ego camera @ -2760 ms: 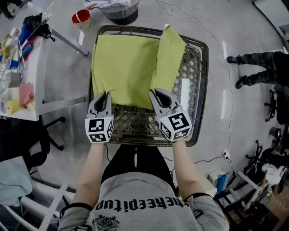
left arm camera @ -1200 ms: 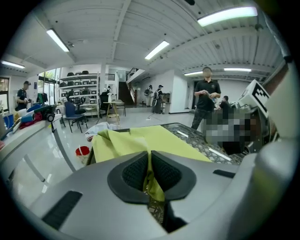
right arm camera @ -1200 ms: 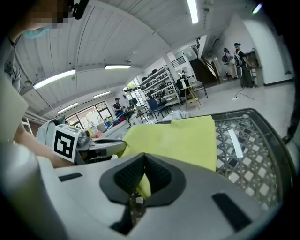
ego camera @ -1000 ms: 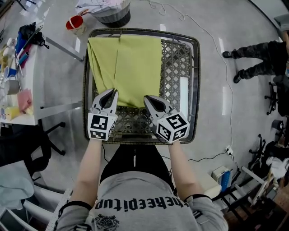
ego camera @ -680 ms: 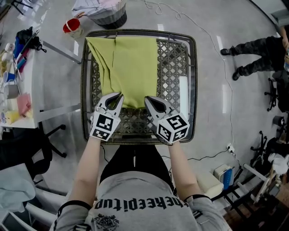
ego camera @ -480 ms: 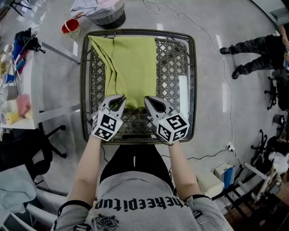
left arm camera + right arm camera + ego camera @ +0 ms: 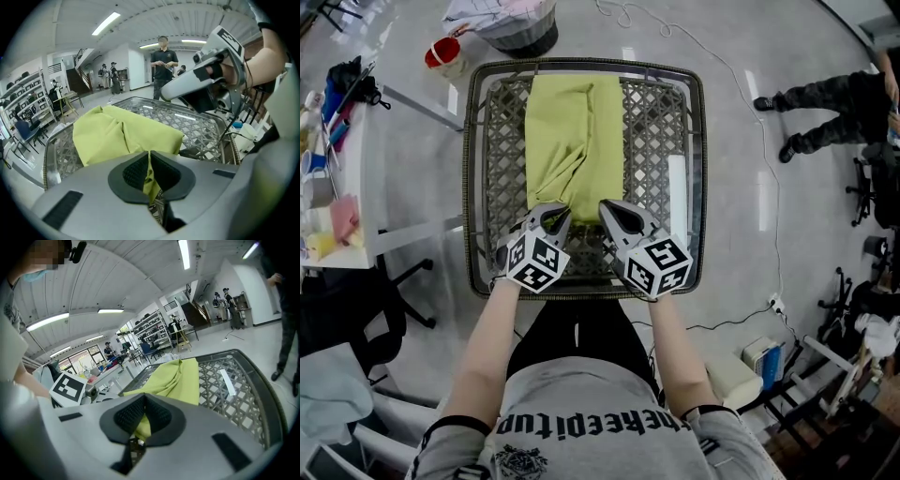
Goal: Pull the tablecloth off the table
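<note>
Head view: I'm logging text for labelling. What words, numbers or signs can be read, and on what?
"heepitup": gothic print on the person's grey shirt; the letters before it are unclear.
Emblem under it: too small to read.
Left gripper and right gripper: square marker patterns only, no letters.

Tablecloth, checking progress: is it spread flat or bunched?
Bunched: the tablecloth lies gathered into a narrow creased strip on the wicker table.

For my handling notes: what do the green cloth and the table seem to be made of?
Tablecloth: probably thin matte fabric; it folds and creases softly. Table: dark woven lattice, likely wicker or rattan, apparently under a glossy clear sheet that reflects the lights.
</note>
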`<control>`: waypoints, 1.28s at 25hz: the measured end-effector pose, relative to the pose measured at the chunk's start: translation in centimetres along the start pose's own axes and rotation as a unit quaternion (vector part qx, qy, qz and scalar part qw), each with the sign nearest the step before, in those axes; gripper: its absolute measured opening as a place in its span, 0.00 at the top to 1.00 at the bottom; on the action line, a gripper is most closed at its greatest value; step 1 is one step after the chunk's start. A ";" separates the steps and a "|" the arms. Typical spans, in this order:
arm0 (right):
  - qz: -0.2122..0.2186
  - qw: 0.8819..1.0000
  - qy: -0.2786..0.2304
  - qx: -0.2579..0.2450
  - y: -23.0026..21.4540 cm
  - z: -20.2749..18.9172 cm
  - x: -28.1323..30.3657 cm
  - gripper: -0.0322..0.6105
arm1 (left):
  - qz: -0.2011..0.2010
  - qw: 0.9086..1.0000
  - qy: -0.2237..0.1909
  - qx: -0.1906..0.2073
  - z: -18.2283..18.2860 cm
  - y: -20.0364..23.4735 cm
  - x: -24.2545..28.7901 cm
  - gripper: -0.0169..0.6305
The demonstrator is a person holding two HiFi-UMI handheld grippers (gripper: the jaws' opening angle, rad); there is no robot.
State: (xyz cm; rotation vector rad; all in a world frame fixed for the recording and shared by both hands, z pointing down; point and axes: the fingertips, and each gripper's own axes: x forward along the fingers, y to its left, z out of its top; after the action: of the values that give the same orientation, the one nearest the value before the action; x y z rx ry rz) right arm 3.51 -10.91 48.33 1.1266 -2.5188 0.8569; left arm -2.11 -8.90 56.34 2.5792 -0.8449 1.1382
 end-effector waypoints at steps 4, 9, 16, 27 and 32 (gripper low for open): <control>-0.001 1.000 0.000 0.000 0.0 0.0 0.0 0.93 | 0.006 1.000 -0.007 -0.001 0.1 0.1 -0.2 0.93; -0.001 1.000 0.001 -0.002 0.1 0.0 0.1 0.93 | 0.003 0.998 -0.037 -0.042 0.6 0.4 -1.1 0.93; 0.002 1.000 0.001 -0.005 0.5 0.1 0.0 0.93 | -0.013 0.996 -0.069 -0.059 2.1 -0.6 -2.2 0.88; 0.004 1.000 -0.003 -0.010 1.4 0.1 0.0 0.93 | -0.047 0.981 -0.139 -0.125 4.6 -1.4 -4.3 0.95; 0.005 1.000 -0.005 -0.015 1.9 0.3 0.1 0.93 | -0.043 0.976 -0.165 -0.133 5.7 -0.9 -5.7 0.95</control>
State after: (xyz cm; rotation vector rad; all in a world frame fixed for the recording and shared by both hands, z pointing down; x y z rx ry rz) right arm 2.03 -10.15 47.29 1.1114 -2.5384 0.8164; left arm -1.15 -8.02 48.37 2.5791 -0.8732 0.5344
